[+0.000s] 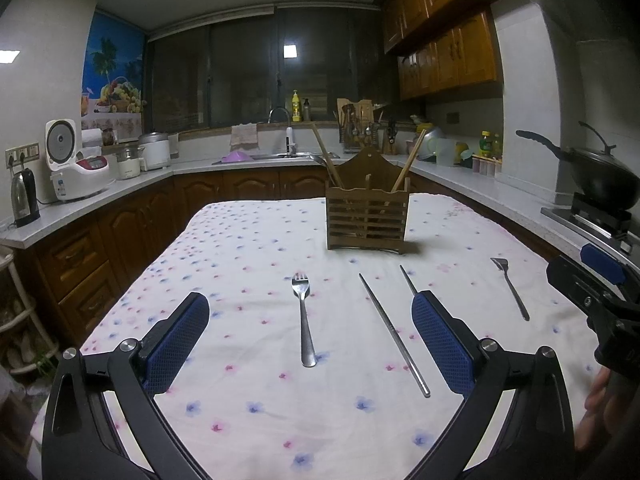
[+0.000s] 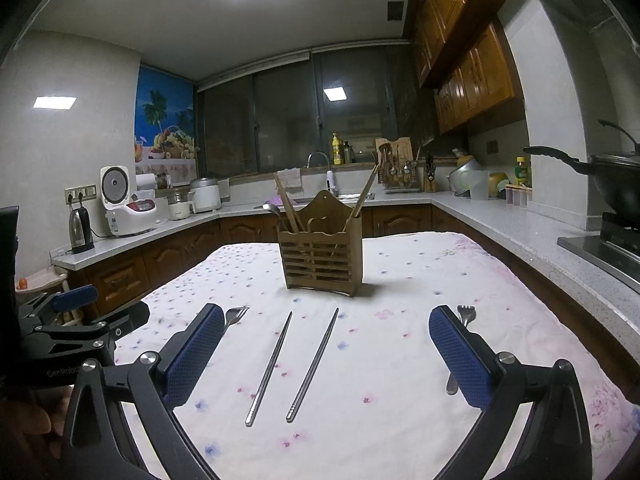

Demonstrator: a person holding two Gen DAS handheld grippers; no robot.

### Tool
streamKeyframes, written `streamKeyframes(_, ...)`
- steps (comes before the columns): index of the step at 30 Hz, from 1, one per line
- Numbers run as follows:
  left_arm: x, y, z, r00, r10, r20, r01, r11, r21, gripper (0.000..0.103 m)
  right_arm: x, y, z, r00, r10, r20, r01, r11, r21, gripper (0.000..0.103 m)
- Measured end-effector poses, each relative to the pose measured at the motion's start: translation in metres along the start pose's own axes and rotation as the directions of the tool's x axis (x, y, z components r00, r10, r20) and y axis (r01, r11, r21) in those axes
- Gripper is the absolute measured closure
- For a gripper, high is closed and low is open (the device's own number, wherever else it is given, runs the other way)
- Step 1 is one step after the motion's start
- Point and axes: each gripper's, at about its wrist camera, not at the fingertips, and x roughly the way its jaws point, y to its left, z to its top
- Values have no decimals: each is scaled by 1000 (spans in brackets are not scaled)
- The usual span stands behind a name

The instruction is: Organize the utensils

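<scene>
- Two hand-held grippers are hovering over a table (image 1: 248,240) covered in a flowered cloth. The left gripper (image 1: 310,316) is holding its blue fingers (image 1: 440,344) spread wide, with nothing between them but air. The right gripper (image 2: 326,328) is likewise spread wide and empty.
- Four metal utensils are lying flat on the cloth in a row, near the grippers, long axes running near to far: a left fork (image 1: 304,320), two chopsticks (image 2: 272,364) (image 2: 314,362) side by side but apart, and a right fork (image 1: 512,288).
- A wooden holder (image 2: 322,260) is standing upright farther away, beyond the row, already carrying wooden chopsticks and a spoon.
- The left fork is sitting straight ahead between the left gripper's fingers, tines far, handle near; the left gripper looks nearest to it.
- The two chopsticks are lying ahead between the right gripper's fingers; the right fork is peeking out behind its right finger.
- Writing: "GenRobo", cut off, is showing on the left gripper's body in the right view. Labels on counter bottles are too small to read.
</scene>
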Motion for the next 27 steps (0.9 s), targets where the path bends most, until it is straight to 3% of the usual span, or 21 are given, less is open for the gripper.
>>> streamKeyframes(27, 3, -3, 2, 1000, -12, -4, 12, 1000, -3, 0, 2, 2, 8, 1000, -4, -5, 4, 1000, 0, 0)
